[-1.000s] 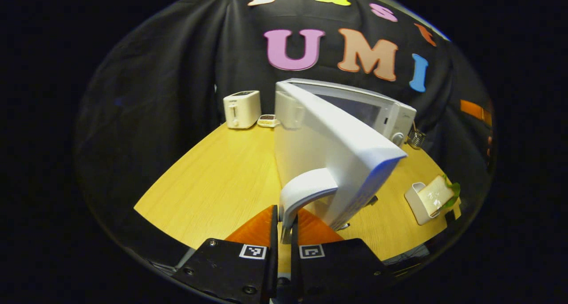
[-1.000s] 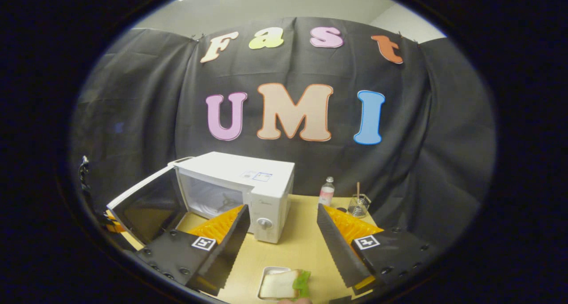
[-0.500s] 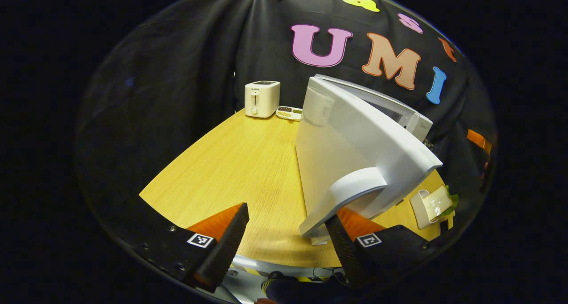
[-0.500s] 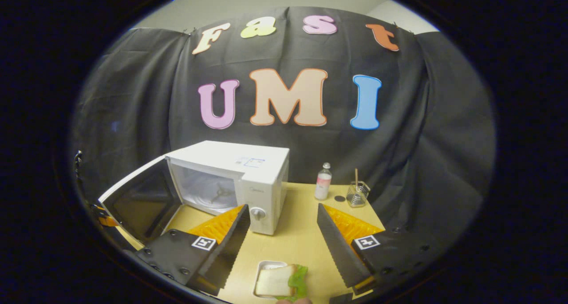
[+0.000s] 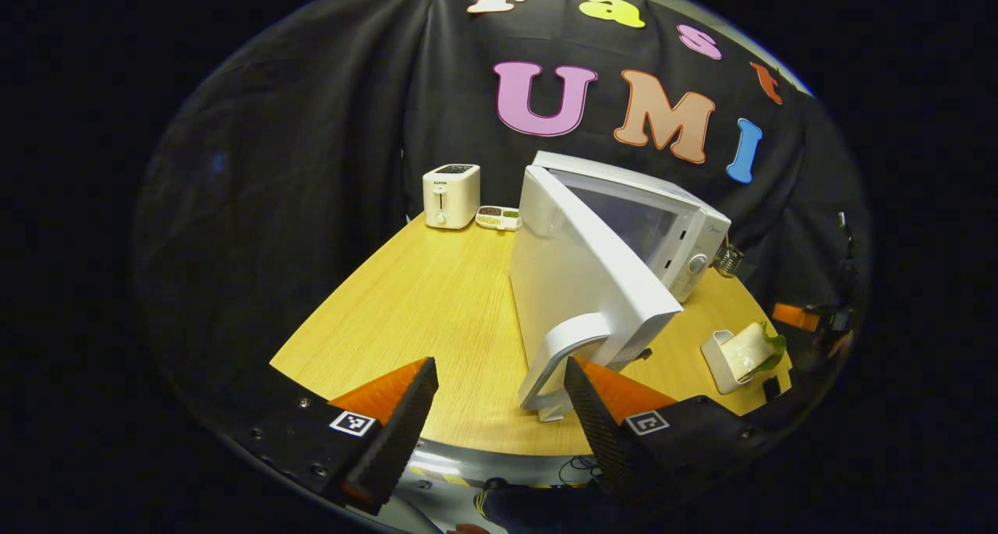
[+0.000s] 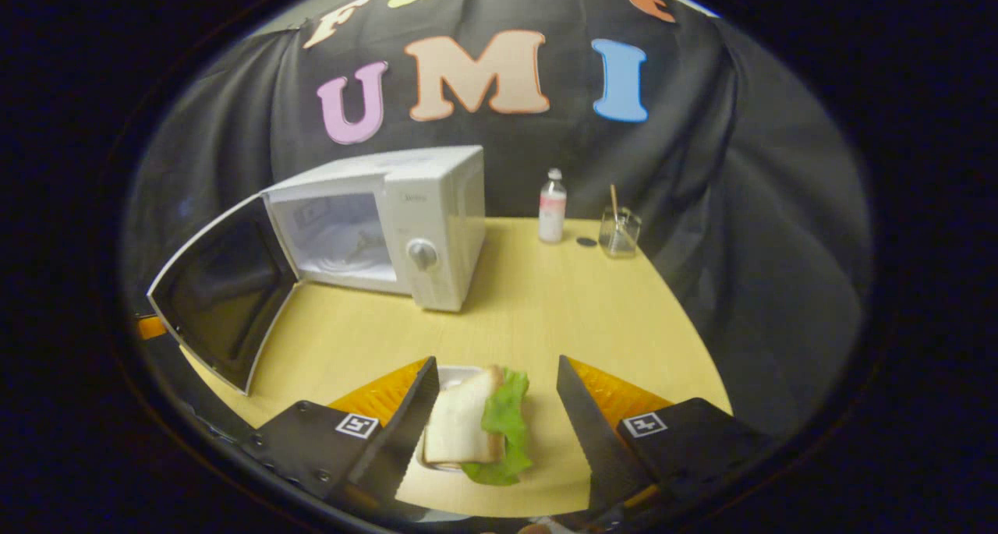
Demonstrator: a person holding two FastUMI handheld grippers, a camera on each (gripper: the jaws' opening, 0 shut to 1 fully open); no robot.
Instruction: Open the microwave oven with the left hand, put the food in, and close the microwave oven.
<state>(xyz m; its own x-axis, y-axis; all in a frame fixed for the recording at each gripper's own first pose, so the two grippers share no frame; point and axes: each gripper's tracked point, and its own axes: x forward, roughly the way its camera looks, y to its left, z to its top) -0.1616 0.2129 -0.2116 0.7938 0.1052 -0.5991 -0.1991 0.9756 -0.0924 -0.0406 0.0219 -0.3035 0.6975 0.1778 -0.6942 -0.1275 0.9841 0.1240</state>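
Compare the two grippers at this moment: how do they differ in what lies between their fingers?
The left gripper stands beside the microwave door handle, gripping nothing; the right gripper straddles the sandwich in its tray. The left faces the door's outer side; the right faces the open cavity. Both are open.

the microwave [image 6: 405, 222] stands on the tabletop [image 6: 546, 308] toward the back wall, its door [image 6: 226, 292] swung wide out to the left side. right of the microwave, at the back edge, a bottle [image 6: 551, 206] stands with a glass holder [image 6: 618, 232] just beside it. the sandwich [image 6: 475, 425] lies in a tray [image 6: 452, 378] near the front edge, well apart from the microwave. in the left gripper view a toaster [image 5: 450, 196] sits at the far corner left of the microwave, a small dish [image 5: 497, 217] just beside it.
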